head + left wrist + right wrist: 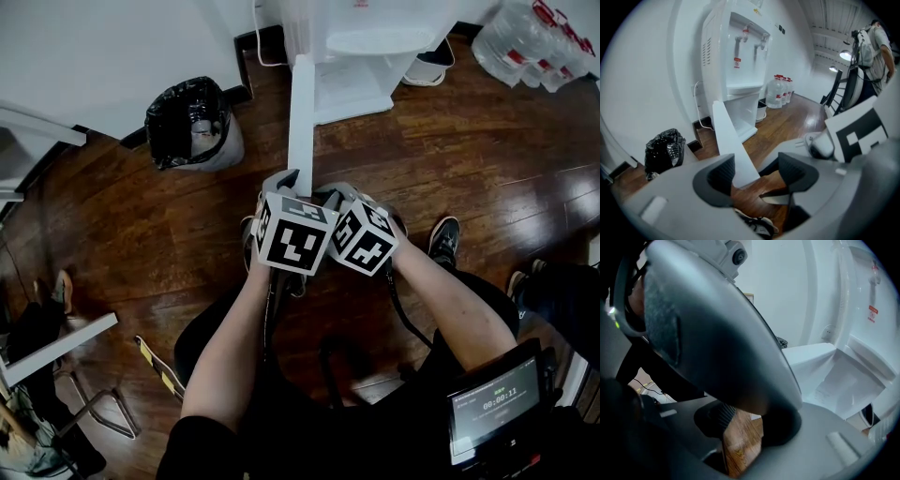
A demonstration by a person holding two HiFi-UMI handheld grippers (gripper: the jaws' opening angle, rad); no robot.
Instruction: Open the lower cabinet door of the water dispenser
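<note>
1. Already the lower cabinet door [301, 112] stands swung well out from the water dispenser [375, 42], edge-on in the head view as a white strip reaching toward the person across the wooden floor [450, 159].
2. At its free end, the 2 tools sit close together, marker cubes almost touching.
3. The left hand-held gripper [757, 176] has its jaws wide apart around the door's lower free corner. The left pad lies against or just beside the panel, and bare floor shows between the panel and the right pad, so this is a loose hook, not a clamp.
4. The right hand-held gripper [743, 427] has its jaws partly apart with only floorboards clearly between them. The grey body of the left tool fills most of its view, and behind that the white inside of the open cabinet shows.
5. Judged from this, the task is in its closing stage: the door is open and the swing is nearly or fully spent.
6. The next move calls for either a little more outward swing with the left pad on the panel, or drawing both tools back off the edge without nudging the door shut.
7. A black bin bag [187, 122] stands left of the dispenser and water bottles [530, 42] stand to its right, both well clear.
</note>
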